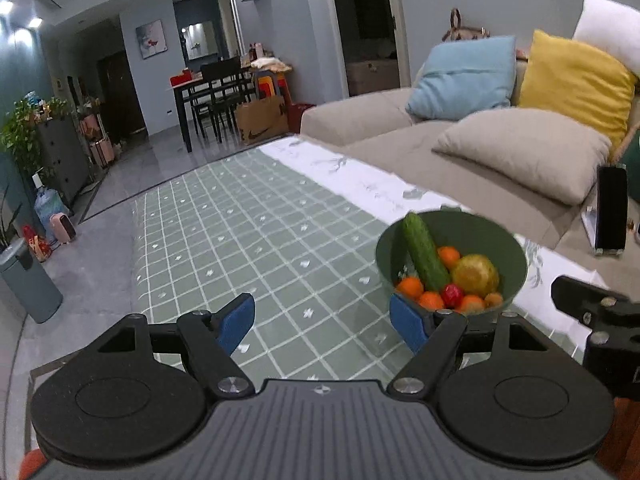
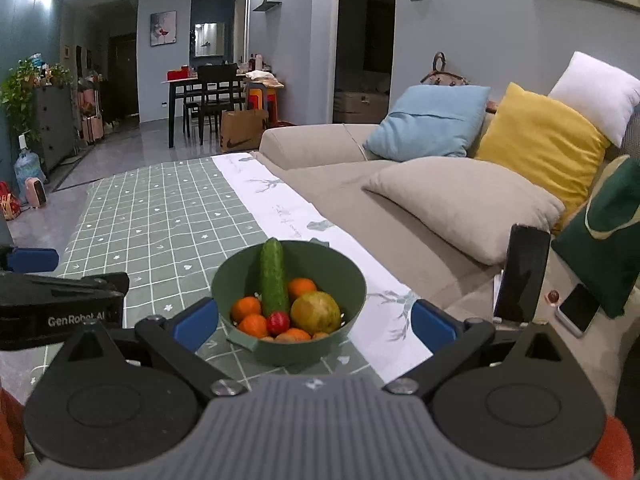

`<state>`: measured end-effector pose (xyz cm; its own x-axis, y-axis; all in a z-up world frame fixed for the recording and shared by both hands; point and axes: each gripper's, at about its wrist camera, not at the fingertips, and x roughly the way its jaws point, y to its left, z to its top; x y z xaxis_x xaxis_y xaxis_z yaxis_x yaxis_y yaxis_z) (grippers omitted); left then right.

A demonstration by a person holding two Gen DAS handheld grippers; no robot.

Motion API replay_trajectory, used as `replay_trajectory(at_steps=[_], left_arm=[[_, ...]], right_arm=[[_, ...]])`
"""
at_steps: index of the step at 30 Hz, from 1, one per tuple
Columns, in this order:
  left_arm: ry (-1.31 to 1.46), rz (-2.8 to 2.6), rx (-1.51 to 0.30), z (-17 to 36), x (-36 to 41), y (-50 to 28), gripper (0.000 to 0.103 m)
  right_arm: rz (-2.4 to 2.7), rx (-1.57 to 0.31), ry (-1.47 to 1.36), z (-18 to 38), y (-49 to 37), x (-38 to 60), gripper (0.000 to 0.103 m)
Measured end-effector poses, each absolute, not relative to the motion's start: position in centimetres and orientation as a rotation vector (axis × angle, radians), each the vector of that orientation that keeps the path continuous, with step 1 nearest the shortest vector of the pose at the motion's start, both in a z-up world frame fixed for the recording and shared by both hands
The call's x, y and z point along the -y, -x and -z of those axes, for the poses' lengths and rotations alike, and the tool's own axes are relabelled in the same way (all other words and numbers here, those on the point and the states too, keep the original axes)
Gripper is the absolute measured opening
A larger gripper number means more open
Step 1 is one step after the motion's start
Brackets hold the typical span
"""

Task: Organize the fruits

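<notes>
A green bowl [image 2: 344,276] stands on the table near its sofa-side edge; it also shows in the left wrist view [image 1: 516,256]. It holds a cucumber [image 2: 273,276], several oranges [image 2: 245,307], a small red fruit [image 2: 278,322] and a yellow-green round fruit [image 2: 315,312]. My right gripper [image 2: 316,322] is open and empty, its blue pads either side of the bowl, just in front of it. My left gripper [image 1: 324,322] is open and empty over the tablecloth, left of the bowl; its right pad [image 1: 408,322] is close to the bowl's near rim.
A green checked tablecloth [image 1: 248,240] with a white floral strip [image 2: 280,208] covers the table. A beige sofa [image 2: 360,200] with cushions runs along the right. A phone on a stand [image 2: 524,272] and another phone [image 2: 578,310] sit on the sofa.
</notes>
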<state>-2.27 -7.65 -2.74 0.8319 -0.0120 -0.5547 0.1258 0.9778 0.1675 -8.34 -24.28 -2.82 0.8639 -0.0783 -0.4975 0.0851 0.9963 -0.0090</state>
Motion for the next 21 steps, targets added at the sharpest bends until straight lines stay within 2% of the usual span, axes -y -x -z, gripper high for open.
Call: replay_trajectory(at_steps=[21], left_arm=[[-0.183,0.072,-0.63,2.47,7.14,2.44,0.09]], right_arm=[[0.042,-0.526,-0.02,2.85,8.2,23.32,0.098]])
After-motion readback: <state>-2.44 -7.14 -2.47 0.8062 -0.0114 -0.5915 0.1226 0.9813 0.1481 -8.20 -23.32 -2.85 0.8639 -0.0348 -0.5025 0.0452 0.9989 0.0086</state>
